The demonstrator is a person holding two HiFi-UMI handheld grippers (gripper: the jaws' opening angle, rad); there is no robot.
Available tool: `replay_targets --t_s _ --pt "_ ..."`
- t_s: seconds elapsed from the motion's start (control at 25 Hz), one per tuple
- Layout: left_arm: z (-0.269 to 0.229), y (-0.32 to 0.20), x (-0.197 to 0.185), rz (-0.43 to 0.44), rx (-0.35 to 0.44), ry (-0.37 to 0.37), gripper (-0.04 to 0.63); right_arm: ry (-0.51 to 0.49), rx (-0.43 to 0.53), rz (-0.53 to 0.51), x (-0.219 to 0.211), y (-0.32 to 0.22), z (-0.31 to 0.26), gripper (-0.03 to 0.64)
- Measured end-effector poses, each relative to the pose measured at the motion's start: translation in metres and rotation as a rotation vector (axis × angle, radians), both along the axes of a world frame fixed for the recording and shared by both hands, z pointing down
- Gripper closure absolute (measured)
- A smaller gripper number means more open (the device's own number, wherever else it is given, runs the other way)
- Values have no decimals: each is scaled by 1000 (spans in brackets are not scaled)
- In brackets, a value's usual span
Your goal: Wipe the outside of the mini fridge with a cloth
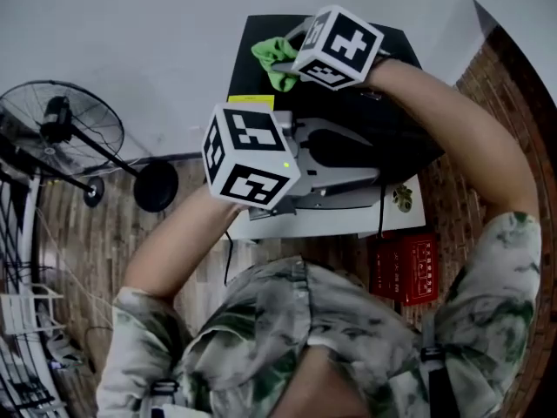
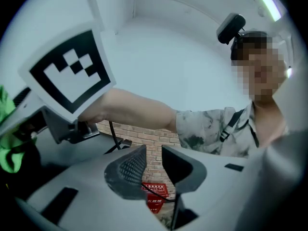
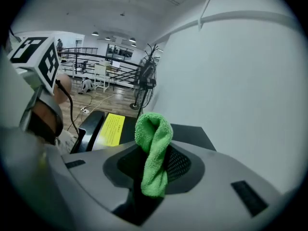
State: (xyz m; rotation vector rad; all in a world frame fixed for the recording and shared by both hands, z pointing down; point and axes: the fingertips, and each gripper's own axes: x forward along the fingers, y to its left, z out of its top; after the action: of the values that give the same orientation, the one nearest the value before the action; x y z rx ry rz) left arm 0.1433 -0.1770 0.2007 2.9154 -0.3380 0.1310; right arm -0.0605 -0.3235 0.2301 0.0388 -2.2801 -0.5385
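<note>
The black mini fridge (image 1: 396,133) stands against the white wall, with a yellow sticker (image 1: 251,102) on its top. My right gripper (image 1: 285,62) is over the fridge's back left corner, shut on a green cloth (image 1: 271,57). In the right gripper view the cloth (image 3: 153,150) stands folded between the jaws, above the fridge top (image 3: 192,131) and the sticker (image 3: 111,129). My left gripper (image 1: 370,164) hovers over the fridge's front, tilted back toward the person. Its jaws (image 2: 153,170) stand slightly apart with nothing between them.
A floor fan (image 1: 65,129) with a round base (image 1: 157,185) stands left of the fridge, also seen as the fan (image 3: 147,83). A red box (image 1: 405,268) lies on the brick-pattern floor by the fridge's front. The wall (image 1: 174,42) is right behind.
</note>
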Motion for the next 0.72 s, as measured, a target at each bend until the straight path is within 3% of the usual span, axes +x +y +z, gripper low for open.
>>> replay_targets --t_s 0.36,0.56,0.72 --pt "-7 2 31 115 -3 2 488 19 -29 330 139 -88 2 500" --pt "-8 -2 41 127 -13 11 488 29 -27 443 197 -117 1 500" --pt "-7 -2 46 130 -20 13 488 44 -13 471 213 -124 -3 500"
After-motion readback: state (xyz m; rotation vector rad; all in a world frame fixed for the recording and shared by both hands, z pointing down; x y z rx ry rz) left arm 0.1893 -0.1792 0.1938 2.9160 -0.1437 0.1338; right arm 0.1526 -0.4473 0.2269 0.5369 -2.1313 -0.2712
